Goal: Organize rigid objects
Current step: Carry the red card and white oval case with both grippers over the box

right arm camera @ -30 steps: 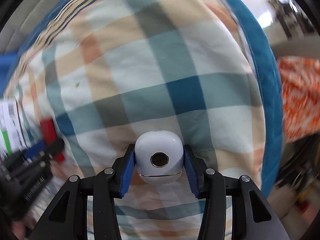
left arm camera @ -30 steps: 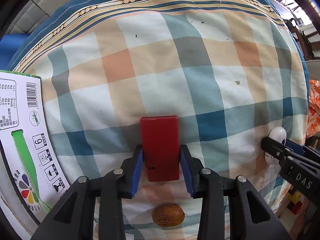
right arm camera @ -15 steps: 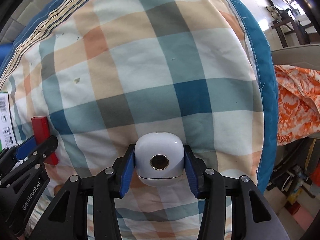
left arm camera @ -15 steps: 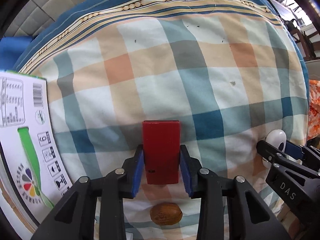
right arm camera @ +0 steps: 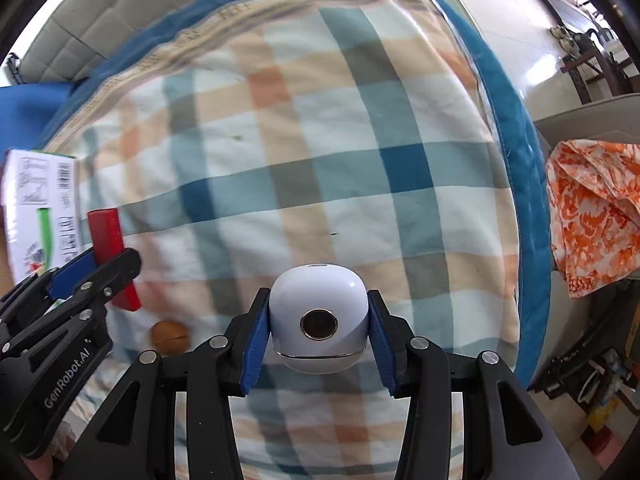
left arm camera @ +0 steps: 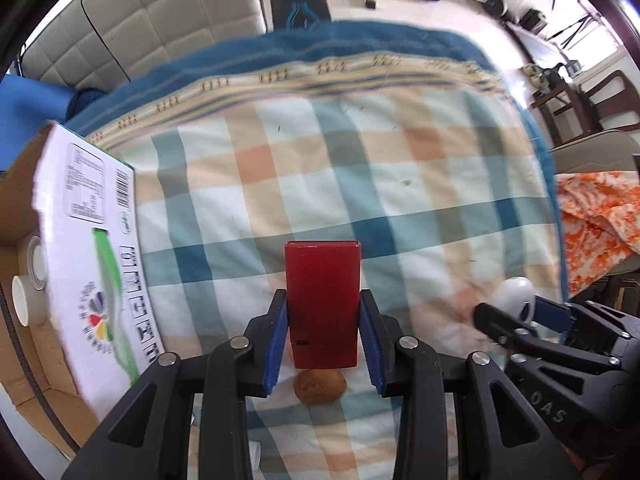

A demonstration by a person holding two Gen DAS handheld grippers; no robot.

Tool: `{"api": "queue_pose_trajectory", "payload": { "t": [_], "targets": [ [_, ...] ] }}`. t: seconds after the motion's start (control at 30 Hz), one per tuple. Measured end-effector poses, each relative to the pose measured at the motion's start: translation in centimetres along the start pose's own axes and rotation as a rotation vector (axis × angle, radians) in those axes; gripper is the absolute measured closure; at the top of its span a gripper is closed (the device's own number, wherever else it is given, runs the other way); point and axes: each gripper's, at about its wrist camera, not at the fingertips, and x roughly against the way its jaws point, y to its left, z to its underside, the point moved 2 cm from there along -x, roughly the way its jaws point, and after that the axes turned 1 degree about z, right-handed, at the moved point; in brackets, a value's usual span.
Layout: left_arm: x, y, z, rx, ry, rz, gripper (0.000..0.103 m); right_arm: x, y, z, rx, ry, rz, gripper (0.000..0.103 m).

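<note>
Jaws clamped: left gripper (left arm camera: 324, 332) on red box (left arm camera: 322, 300), right gripper (right arm camera: 318, 336) on white pod (right arm camera: 318, 316). Lift step; next, carry to carton (left arm camera: 86, 248).

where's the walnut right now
The walnut lies on the checked blanket, low in the left wrist view just below the red box held in the left gripper; the right wrist view shows it lower left.
</note>
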Motion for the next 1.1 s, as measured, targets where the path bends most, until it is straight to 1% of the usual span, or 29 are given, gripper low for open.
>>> {"api": "queue_pose_trajectory", "payload": {
  "t": [0.07,0.13,0.23,0.27,0.33,0.4,0.43,0.5,0.57,0.63,0.73,0.9,1.03,1.1],
  "targets": [
    [2.0,0.2,0.4,-0.004,-0.035,0.011,0.072,1.9,0.9,0.5,0.012,-0.031,-0.010,0.055],
    [4.1,0.6,0.9,-0.002,-0.072,0.030,0.072,3.6,1.0,0.6,0.021,-0.058,-0.026,0.055],
    [6.4,1.7,1.3,0.004,-0.116,0.045,0.072,5.6,2.8,1.5,0.042,-0.092,-0.048,0.055],
    [7.2,2.2,1.5,0.008,-0.130,0.049,0.072,6.9,3.1,1.6,0.051,-0.102,-0.056,0.055],
    [8.6,3.5,1.9,0.018,-0.160,0.052,0.072,7.9,4.2,2.1,0.069,-0.117,-0.075,0.055],
    [10.2,5.2,2.8,0.029,-0.181,0.061,0.072,8.9,7.1,3.1,0.085,-0.130,-0.094,0.055],
    [10.9,5.8,3.1,0.037,-0.190,0.065,0.072,9.6,7.6,3.8,0.092,-0.134,-0.103,0.055],
    [12.4,7.5,3.9,0.047,-0.207,0.065,0.072,10.7,10.0,4.7,0.112,-0.145,-0.127,0.055],
    [13.9,10.0,4.9,0.063,-0.224,0.066,0.072,11.7,12.7,5.7,0.128,-0.159,-0.138,0.055],
    [14.7,12.3,5.8,0.077,-0.226,0.065,0.072,11.8,15.1,6.4,0.134,-0.160,-0.155,0.055],
    [15.8,16.8,7.4,0.111,-0.236,0.051,0.072,11.5,19.2,7.5,0.146,-0.148,-0.185,0.055],
    [15.6,24.8,9.4,0.187,-0.208,0.029,0.072,9.6,26.3,8.7,0.179,-0.113,-0.209,0.055],
    [13.1,30.1,10.4,0.252,-0.149,0.036,0.072,7.2,30.6,8.9,0.198,-0.082,-0.211,0.055],
    [10.9,32.2,10.6,0.275,-0.094,0.042,0.072,5.5,32.9,8.9,0.215,-0.059,-0.207,0.055]
  ]
}}
